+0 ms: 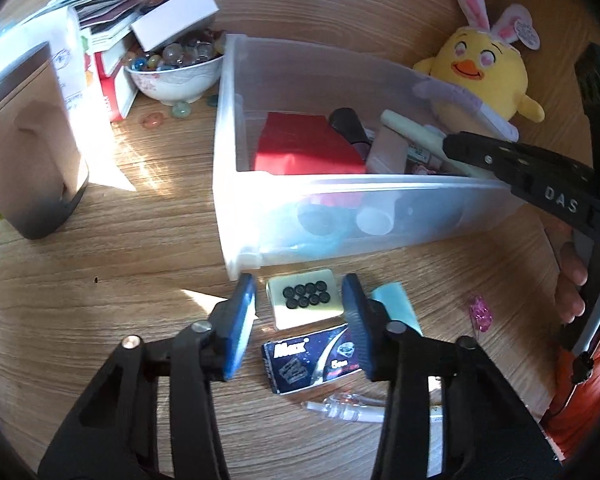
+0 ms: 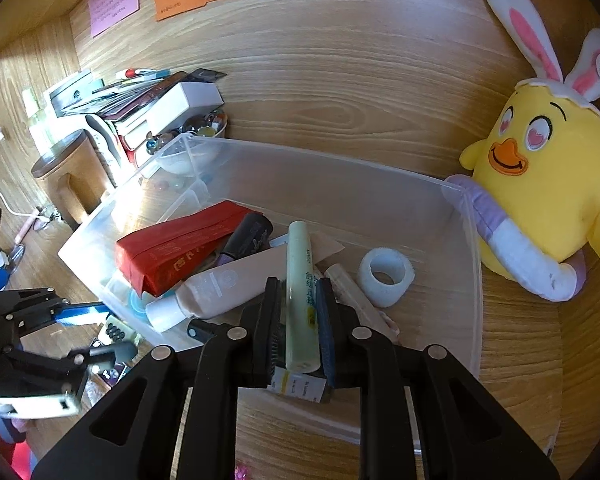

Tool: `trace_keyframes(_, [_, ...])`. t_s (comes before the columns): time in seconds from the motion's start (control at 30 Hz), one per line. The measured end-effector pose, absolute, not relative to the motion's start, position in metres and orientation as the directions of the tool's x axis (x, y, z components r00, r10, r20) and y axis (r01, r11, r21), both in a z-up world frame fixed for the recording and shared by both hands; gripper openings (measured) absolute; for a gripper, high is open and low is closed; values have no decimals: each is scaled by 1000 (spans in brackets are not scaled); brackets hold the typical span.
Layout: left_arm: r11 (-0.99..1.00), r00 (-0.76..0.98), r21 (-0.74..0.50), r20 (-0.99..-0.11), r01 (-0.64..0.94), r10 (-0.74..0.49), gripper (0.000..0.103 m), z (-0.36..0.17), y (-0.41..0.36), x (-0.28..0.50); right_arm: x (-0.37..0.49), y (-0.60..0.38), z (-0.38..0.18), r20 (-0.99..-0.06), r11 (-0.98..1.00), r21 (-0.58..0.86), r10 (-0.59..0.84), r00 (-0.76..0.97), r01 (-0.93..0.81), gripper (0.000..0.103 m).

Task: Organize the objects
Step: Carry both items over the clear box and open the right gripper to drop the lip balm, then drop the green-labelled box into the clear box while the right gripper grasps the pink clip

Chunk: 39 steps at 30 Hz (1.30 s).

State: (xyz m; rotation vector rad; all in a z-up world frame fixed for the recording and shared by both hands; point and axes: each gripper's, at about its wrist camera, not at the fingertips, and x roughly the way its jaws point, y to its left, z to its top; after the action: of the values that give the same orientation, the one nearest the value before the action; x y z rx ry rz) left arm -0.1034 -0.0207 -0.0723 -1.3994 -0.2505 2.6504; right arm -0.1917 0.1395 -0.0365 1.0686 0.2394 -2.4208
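Observation:
My left gripper (image 1: 300,312) hangs low over the wooden table with its blue pads open on either side of a cream tile with black dots (image 1: 305,299), not touching it. A clear plastic bin (image 1: 228,120) stands just behind. My right gripper (image 2: 299,282) reaches over the bin's near wall. A pale green tube (image 2: 300,264) lies lengthwise between its pads, and a thin dark gap shows on the left side. The tube's far end rests on a pink bottle (image 2: 228,284) in the bin (image 2: 340,156). From the left wrist view the right gripper (image 1: 480,156) is at the bin's right end.
A red packet (image 2: 180,244), a dark marker (image 2: 248,232) and a white tape roll (image 2: 386,276) lie in the bin. A "Max" box (image 1: 314,358), light blue block (image 1: 396,304) and clear plug (image 1: 340,404) lie near the tile. Plush chick (image 1: 480,68), marble bowl (image 1: 176,76), brown canister (image 1: 28,140).

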Motion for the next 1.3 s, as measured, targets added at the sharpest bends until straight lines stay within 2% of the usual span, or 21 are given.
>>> trace_keyframes(0.07, [-978, -563, -205, -804, -39, 191, 35, -72, -24, -101, -189, 139, -35, -729, -868, 22, -354, -586, 496, 21])
trace_keyframes(0.33, [-985, -588, -163, -792, -56, 164, 34, -67, -23, -86, -173, 139, -25, -709, -862, -11, -351, -612, 507, 34])
trace_keyframes(0.53, [-983, -637, -162, -750, -87, 180, 34, -43, -16, -71, -160, 145, -17, -692, -861, -12, -359, -626, 508, 42])
trace_keyframes(0.67, [-982, -683, -159, -706, -106, 188, 34, -17, -14, -62, -149, 152, -10, -671, -865, -7, -367, -644, 501, 54])
trace_keyframes(0.8, [-983, -720, -142, -671, -112, 179, 34, 2, -13, -65, -139, 158, -5, -657, -865, 1, -379, -651, 502, 55])
trace_keyframes(1.0, [-987, -736, -123, -658, -105, 160, 34, 12, -14, -82, -120, 168, -2, -638, -866, 2, -385, -667, 499, 67])
trace_keyframes(1.3, [-989, -717, -124, -683, -80, 144, 34, 2, -20, -113, -106, 182, -21, -664, -872, 41, -388, -639, 487, 67])
